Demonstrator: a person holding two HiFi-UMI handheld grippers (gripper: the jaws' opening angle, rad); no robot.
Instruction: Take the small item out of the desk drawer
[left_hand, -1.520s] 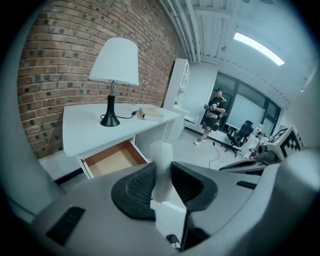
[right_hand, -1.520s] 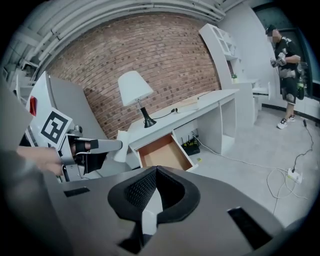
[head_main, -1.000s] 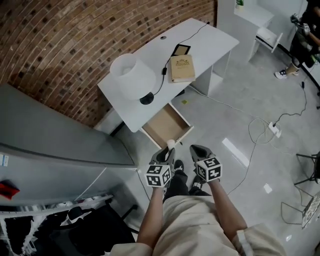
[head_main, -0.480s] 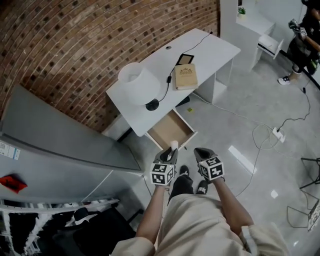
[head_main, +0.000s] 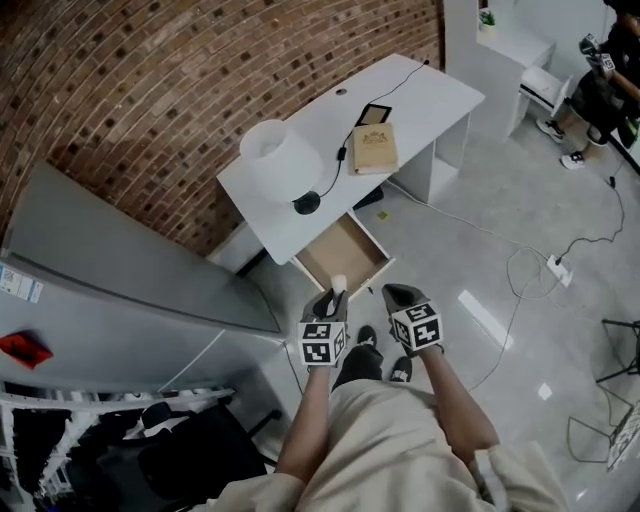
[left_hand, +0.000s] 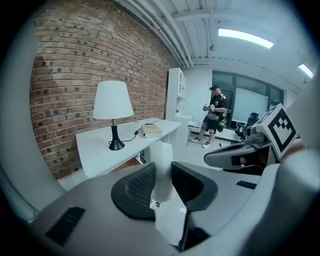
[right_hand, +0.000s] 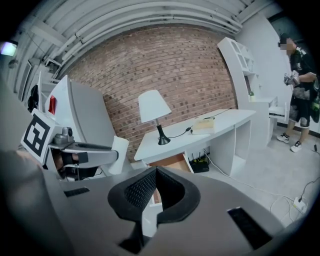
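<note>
My left gripper is shut on a small white cylinder, held upright in the air in front of the open wooden drawer of the white desk. In the left gripper view the cylinder stands between the black pads, which press on both its sides. My right gripper hovers beside it, shut, with nothing in it; its pads meet at the tip. The right gripper view also shows the cylinder at the left and the drawer under the desk.
On the desk stand a white lamp, a tan book and a small dark frame. A grey cabinet stands at the left. A cable and power strip lie on the floor at the right. A person stands far right.
My left gripper has rolled a little with the white cylinder still in it. Both grippers stay where they were in front of the drawer; the head view has shifted slightly.
</note>
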